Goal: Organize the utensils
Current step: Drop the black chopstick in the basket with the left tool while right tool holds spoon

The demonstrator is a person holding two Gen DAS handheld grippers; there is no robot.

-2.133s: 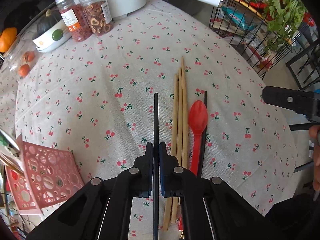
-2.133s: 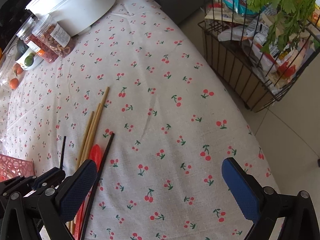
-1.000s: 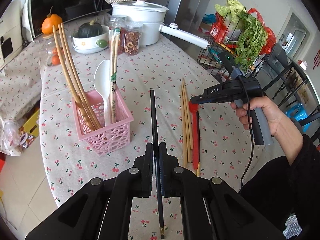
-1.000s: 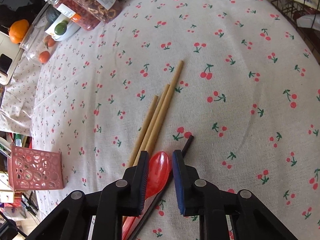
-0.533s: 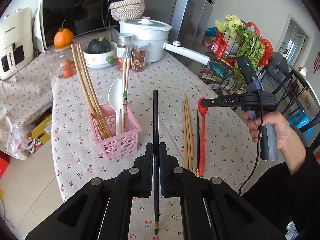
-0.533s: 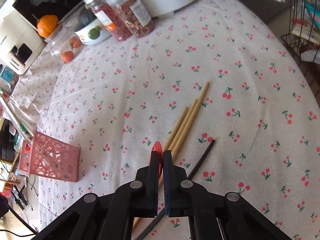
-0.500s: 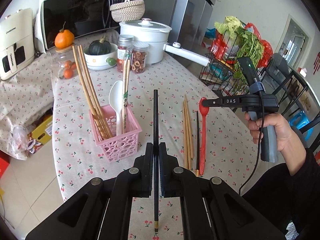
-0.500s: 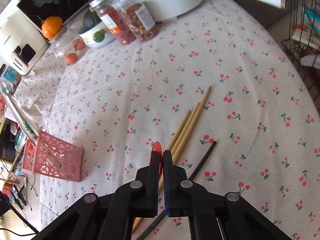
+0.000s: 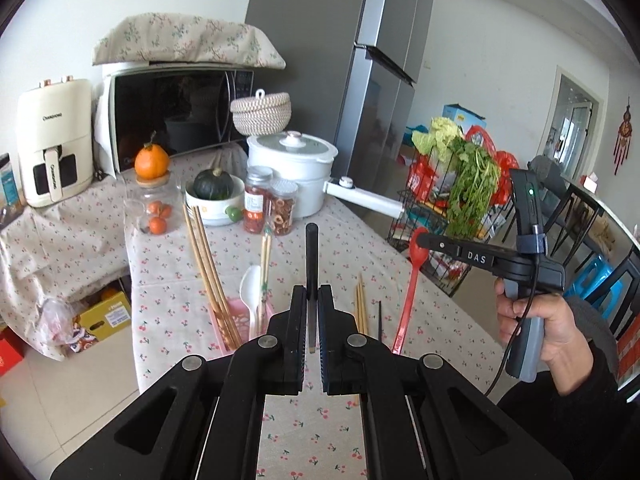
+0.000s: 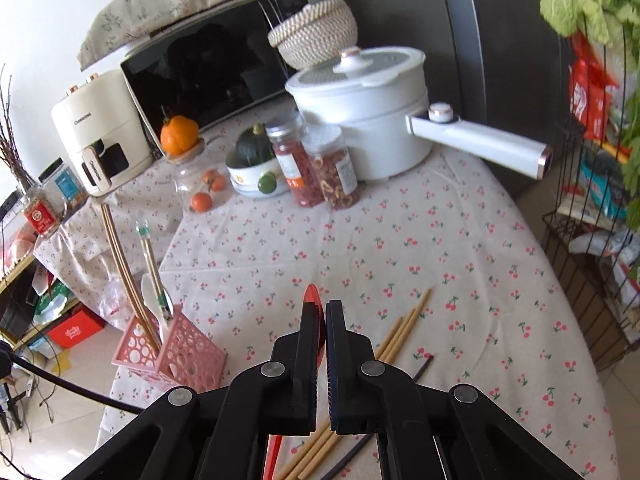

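Cherry-printed cotton covers the table (image 10: 460, 240), the largest thing in view and the landmark for the rest. At its far end stands a white electric pot (image 10: 360, 104) with a long handle, and just in front of the pot are two spice jars (image 10: 320, 168) and a bowl holding a dark green squash (image 10: 252, 152). Off the table's right side stands a wire basket of greens (image 9: 460, 184).

Near the table's left edge stands the pink utensil basket (image 10: 176, 356), upright, with long wooden chopsticks (image 10: 120, 264), a white spoon (image 10: 150, 296) and a wrapped pair of chopsticks rising from it.

The left gripper (image 9: 313, 320) is clamped on a black chopstick (image 9: 311, 256), which is lifted clear of the table and points toward the pot. The right gripper (image 10: 319, 344) is closed on a red spoon (image 9: 412, 288), also raised off the cloth; its bowl end pokes out past the fingertips and its handle hangs down toward the table.

On the cloth toward the table's near right, well apart from the pink basket, lie three bamboo chopsticks (image 10: 404, 328) side by side, with a second black chopstick (image 10: 424, 364) just to their right.
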